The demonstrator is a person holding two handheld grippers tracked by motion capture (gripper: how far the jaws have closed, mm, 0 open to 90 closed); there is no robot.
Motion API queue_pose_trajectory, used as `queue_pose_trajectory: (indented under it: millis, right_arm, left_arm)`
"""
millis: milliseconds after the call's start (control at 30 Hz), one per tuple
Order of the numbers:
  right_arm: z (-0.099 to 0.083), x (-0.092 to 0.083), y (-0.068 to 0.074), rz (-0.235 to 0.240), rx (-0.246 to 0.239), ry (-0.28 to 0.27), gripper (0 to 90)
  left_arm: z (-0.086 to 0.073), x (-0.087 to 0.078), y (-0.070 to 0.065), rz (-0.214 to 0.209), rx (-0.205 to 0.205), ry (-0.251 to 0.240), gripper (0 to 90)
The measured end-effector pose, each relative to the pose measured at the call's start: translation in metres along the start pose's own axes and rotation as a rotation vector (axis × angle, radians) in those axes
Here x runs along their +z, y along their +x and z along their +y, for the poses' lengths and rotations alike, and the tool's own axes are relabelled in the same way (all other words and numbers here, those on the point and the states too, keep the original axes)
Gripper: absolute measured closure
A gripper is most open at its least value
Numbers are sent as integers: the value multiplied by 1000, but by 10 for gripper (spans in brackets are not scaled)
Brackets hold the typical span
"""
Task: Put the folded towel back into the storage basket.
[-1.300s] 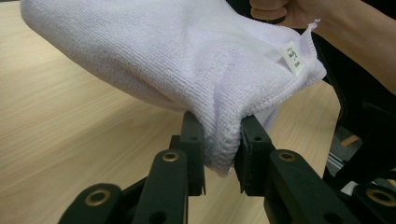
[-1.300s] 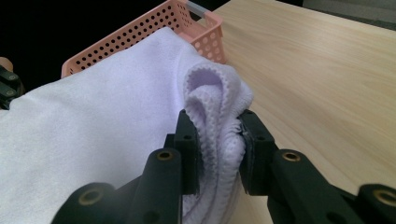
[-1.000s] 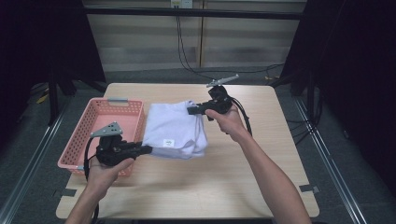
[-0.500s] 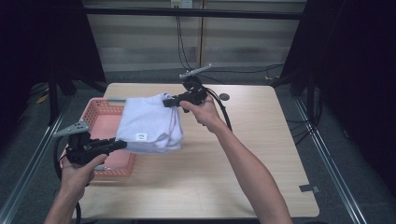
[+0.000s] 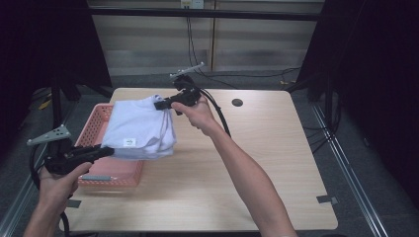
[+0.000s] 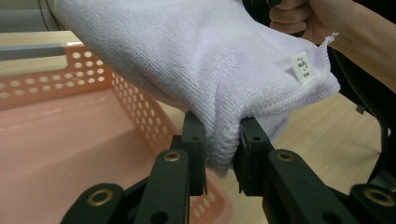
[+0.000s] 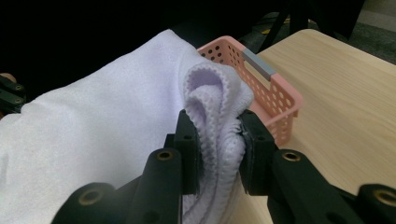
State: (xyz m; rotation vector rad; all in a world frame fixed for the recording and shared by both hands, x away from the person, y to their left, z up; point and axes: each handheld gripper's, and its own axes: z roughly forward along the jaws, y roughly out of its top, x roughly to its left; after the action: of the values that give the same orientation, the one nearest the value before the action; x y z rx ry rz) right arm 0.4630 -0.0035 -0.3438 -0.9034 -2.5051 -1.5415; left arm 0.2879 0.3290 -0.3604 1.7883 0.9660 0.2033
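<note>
We have the towel [image 5: 141, 129] up off the table [image 5: 257, 163], slung between both grippers and folded into a thick pad. Our left gripper [image 5: 106, 151] bites the near corner, down at seven o'clock of the cloth in the high view; in the left gripper view its jaws are clamped on the bunched hem [image 6: 223, 147], pads pressing into the pile from both sides. Our right gripper [image 5: 159, 104] has the far corner, up at one o'clock of the cloth, and in the right gripper view its jaws pinch a rolled fold of the fabric [image 7: 219, 116] tight between them. So both are closed on the towel.

The towel hangs over the right half of the basket [image 5: 101, 173], which sits at the table's nine o'clock edge. The cloth's right edge reaches past the basket's rim toward the table's middle. A small white label [image 5: 128, 142] shows near the front edge, at six o'clock of the towel. In the left gripper view the same label [image 6: 301, 67] sits by the stitched corner, with the right hand [image 6: 303, 18] behind it at one o'clock.
</note>
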Motion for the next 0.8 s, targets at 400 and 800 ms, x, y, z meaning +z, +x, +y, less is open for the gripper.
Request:
queue_pose_trajectory:
  millis: [400,800]
  right_arm:
    - [26,39,21,22,-5,7,725]
    - [25,86,32,10,21,23,725]
  left_arm:
    - [0,-40,22,64,-31,-49,764]
    - [-25,-55,52,147,-103,-23,765]
